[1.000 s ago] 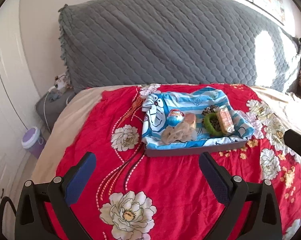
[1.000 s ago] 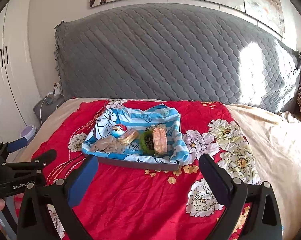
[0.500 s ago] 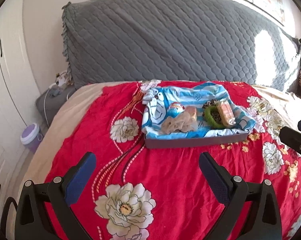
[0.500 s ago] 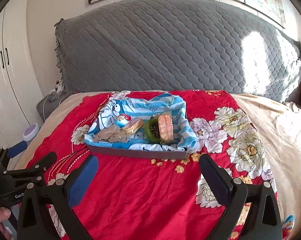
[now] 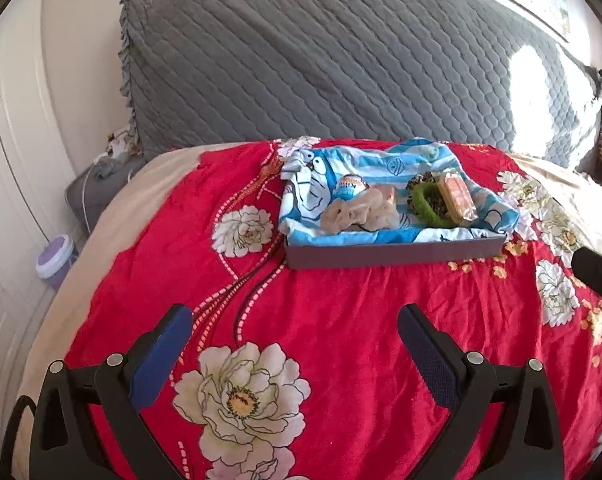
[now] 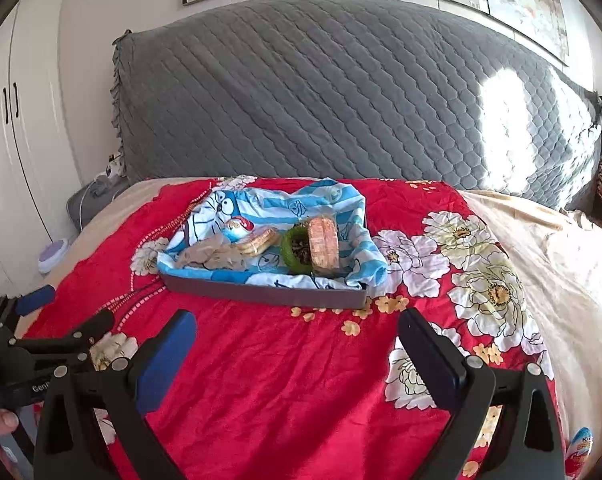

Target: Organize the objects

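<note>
Several small objects lie together in a shallow grey tray (image 5: 393, 254) set on a red floral bedspread (image 5: 321, 312), at about twelve o'clock from the left gripper (image 5: 295, 344) and eleven o'clock from the right gripper (image 6: 297, 340). Lining the tray is a blue-and-white striped cartoon cloth (image 5: 321, 184) whose edges spill over the rim. On it, a beige scrunchie (image 5: 357, 214) sits toward the near edge, with a red, white and blue egg-shaped sweet (image 5: 351, 188) just behind it at eleven o'clock and a wrapped biscuit-like snack (image 6: 259, 242) touching its far side. At three o'clock from these lies a green scrunchie (image 5: 427, 204), with a clear-wrapped orange bar (image 5: 455, 198) resting across its right side. Both grippers hover above the bedspread near its foot, well apart from the tray, each with blue-padded jaws spread wide and holding nothing. In the right wrist view, a second egg-shaped sweet (image 6: 579, 446) lies on the spread at the lower right edge, roughly four o'clock from that gripper. Behind the bed stands a grey quilted headboard (image 6: 341, 92), and white wardrobe doors (image 6: 17, 120) fill the left side.
</note>
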